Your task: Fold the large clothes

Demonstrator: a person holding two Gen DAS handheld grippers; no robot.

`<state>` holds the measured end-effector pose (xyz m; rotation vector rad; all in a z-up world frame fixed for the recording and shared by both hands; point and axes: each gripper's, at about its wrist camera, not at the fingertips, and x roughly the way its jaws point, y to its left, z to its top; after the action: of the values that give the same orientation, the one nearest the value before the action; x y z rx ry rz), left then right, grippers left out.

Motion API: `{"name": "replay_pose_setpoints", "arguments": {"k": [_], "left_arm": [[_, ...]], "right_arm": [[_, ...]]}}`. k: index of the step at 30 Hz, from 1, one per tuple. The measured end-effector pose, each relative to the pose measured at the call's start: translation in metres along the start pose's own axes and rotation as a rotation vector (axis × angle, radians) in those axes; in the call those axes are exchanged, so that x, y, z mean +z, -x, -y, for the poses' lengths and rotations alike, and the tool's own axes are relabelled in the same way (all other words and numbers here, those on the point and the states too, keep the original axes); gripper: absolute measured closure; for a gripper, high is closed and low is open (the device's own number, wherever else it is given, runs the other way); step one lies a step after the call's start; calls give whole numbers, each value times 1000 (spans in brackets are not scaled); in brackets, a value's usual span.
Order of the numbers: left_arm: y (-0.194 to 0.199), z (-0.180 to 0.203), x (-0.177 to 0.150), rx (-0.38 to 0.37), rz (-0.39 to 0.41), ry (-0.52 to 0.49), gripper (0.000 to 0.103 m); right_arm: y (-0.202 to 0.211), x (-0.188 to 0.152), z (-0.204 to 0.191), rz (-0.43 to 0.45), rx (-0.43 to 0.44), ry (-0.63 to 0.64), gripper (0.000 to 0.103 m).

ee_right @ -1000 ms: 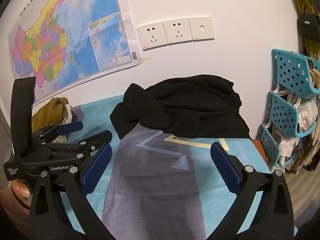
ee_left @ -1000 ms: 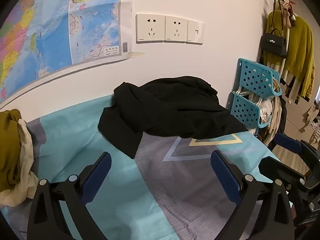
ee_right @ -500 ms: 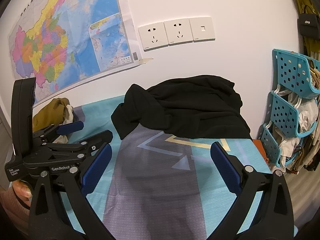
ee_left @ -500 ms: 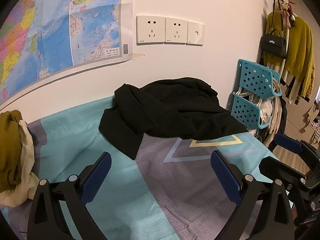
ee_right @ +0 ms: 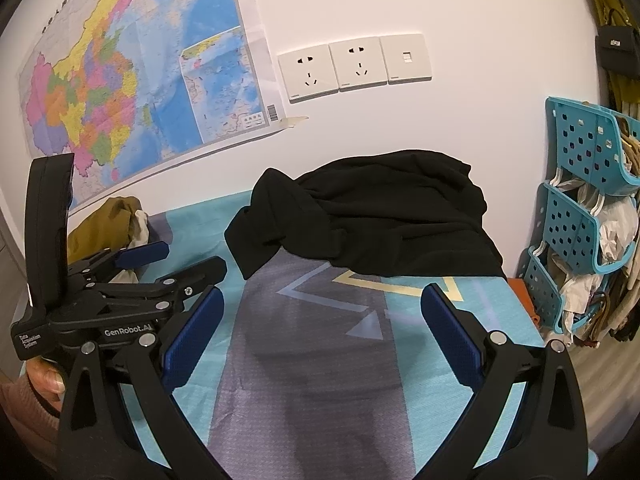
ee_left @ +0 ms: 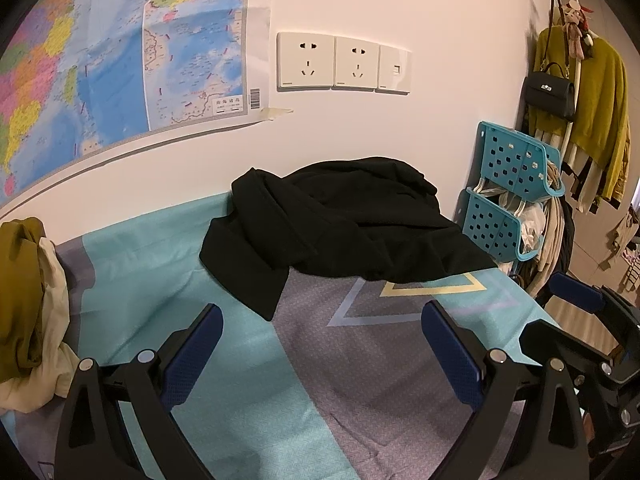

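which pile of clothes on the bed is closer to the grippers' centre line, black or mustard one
The black garment, heaped straight ahead against the wall. The mustard-and-cream pile sits far off at the bed's left edge.

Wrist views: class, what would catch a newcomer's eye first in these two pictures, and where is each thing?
First the crumpled black garment, heaped on the teal and grey sheet against the wall. Next the bright map taped up on the left, beside the sockets. At the right stand blue perforated baskets, stuffed with clothes.

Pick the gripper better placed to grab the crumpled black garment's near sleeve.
Left, probably. The crumpled black garment trails its sleeve toward the open left gripper; the open right gripper faces bare bedsheet.
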<state>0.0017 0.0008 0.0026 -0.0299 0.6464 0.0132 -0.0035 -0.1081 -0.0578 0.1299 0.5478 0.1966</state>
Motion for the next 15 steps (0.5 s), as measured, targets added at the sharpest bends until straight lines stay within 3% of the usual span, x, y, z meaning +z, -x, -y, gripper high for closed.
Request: {"name": "replay_pose_setpoints", "arguments": {"k": [15], "left_arm": [[2,-1,1,-4,1,9,7]], "right_arm": [[0,0,0,-1,3,-2,6]]}}
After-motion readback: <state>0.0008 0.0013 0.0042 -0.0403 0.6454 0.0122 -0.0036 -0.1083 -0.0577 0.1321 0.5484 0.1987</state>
